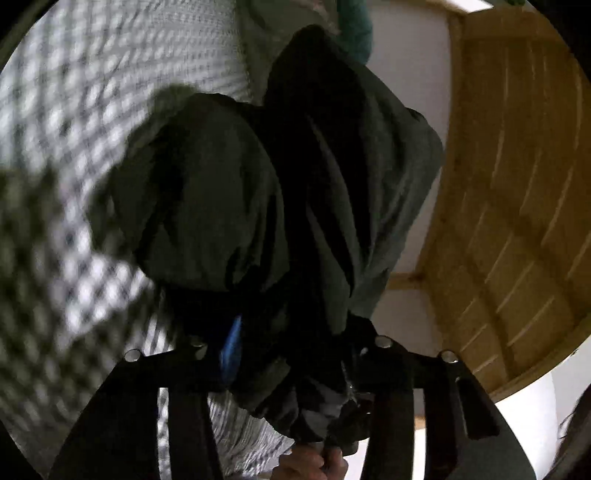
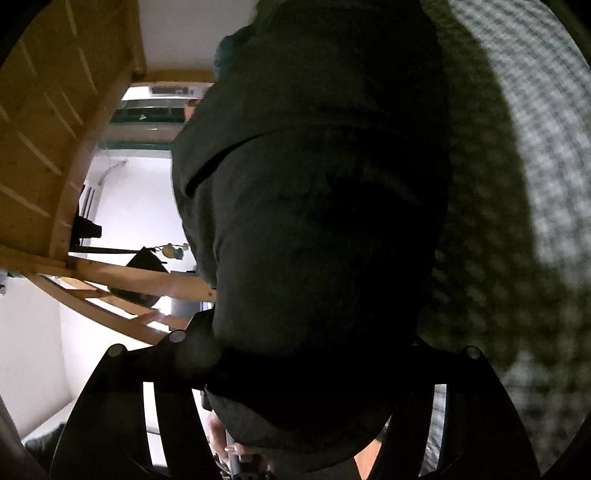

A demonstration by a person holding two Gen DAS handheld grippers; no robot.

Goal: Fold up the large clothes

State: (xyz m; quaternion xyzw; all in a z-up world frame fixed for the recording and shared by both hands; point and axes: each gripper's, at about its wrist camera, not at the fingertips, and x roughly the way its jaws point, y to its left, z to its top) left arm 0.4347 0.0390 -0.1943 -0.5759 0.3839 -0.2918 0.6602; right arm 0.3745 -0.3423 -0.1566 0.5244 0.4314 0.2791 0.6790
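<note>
A large dark green garment hangs bunched from my left gripper, which is shut on its fabric; folds drape over the fingers and hide the tips, with a blue finger pad showing at the left. In the right wrist view the same dark garment fills the middle and covers my right gripper, which is shut on its cloth. Both grippers hold the garment lifted above a grey-and-white checked bedcover, also seen at the right in the right wrist view.
A wooden slatted bed frame runs along the right of the left view, and wooden beams stand at the left of the right view. A teal cloth lies at the top. White walls lie behind.
</note>
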